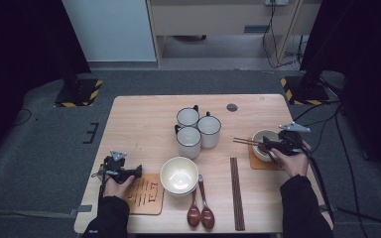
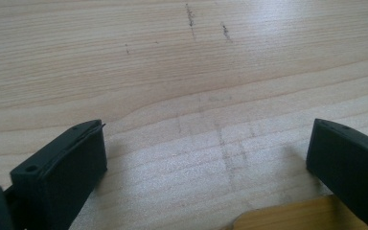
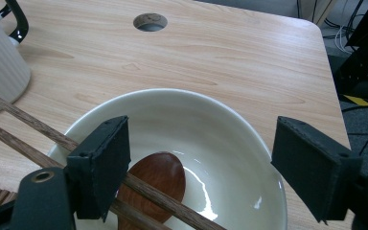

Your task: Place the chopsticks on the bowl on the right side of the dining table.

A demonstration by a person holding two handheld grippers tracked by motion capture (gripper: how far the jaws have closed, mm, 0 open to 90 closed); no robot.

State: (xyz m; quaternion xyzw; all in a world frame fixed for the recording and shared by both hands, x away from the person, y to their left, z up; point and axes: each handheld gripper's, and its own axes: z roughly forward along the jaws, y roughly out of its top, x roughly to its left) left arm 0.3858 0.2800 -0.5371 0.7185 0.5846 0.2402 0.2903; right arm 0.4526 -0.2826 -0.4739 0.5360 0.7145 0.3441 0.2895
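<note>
On the right, a cream bowl (image 1: 258,138) (image 3: 220,120) sits on a wooden coaster (image 1: 256,162). Inside it lies a brown wooden spoon (image 3: 155,172), and a pair of chopsticks (image 1: 243,142) (image 3: 24,127) rests across its rim. My right gripper (image 1: 268,146) (image 3: 201,163) hovers over this bowl with its jaws open; the chopsticks pass beneath one jaw and nothing is pinched. My left gripper (image 1: 139,171) (image 2: 206,153) rests low at the table's left front, open over bare wood, beside a slotted wooden coaster (image 1: 146,194) (image 2: 287,218).
Three white mugs (image 1: 198,130) stand clustered mid-table; one mug (image 3: 0,62) is near the right bowl. A second cream bowl (image 1: 179,176) sits front centre, with two brown spoons (image 1: 201,210) and another chopstick pair (image 1: 236,193) to its right. A cable hole (image 1: 232,107) (image 3: 150,21) lies at the back.
</note>
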